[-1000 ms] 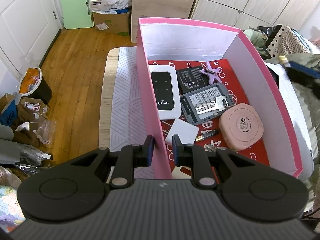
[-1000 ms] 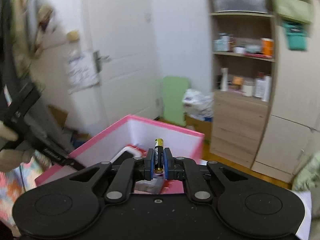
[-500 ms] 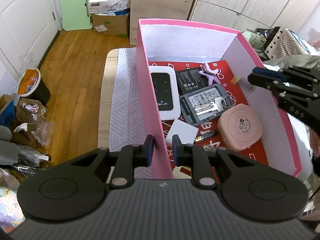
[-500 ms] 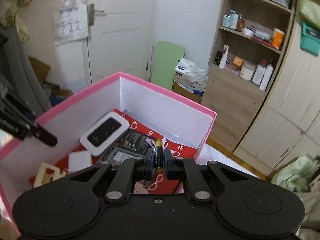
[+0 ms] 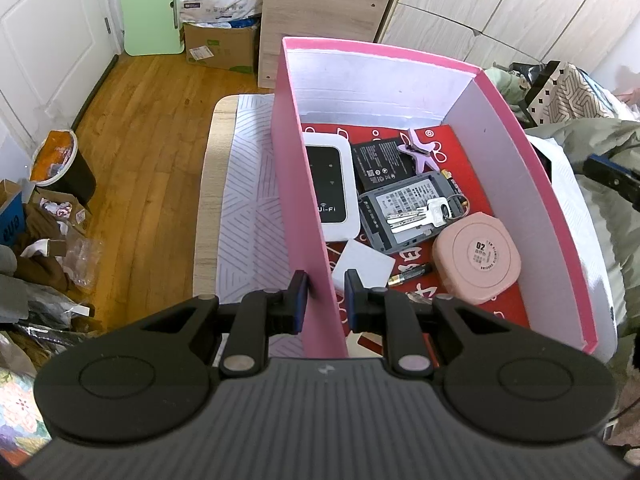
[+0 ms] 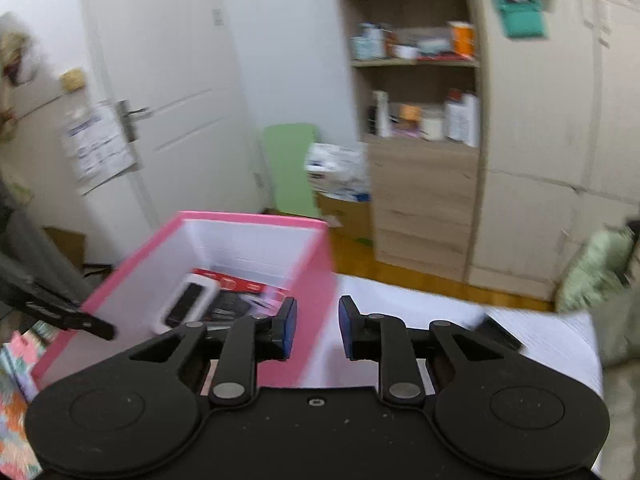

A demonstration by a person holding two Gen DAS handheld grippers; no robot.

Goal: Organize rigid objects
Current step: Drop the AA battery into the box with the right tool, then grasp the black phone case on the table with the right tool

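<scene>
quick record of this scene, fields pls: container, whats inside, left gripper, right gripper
container: pink box, open top, white inner walls, red floor
inside: white wi-fi router, black battery pack, pink clip, grey device with keys on it, pink round case, white card, AA battery
left gripper: clamped on the box's near-left wall
right gripper: jaws opening, nothing between them, outside the box's right wall
</scene>
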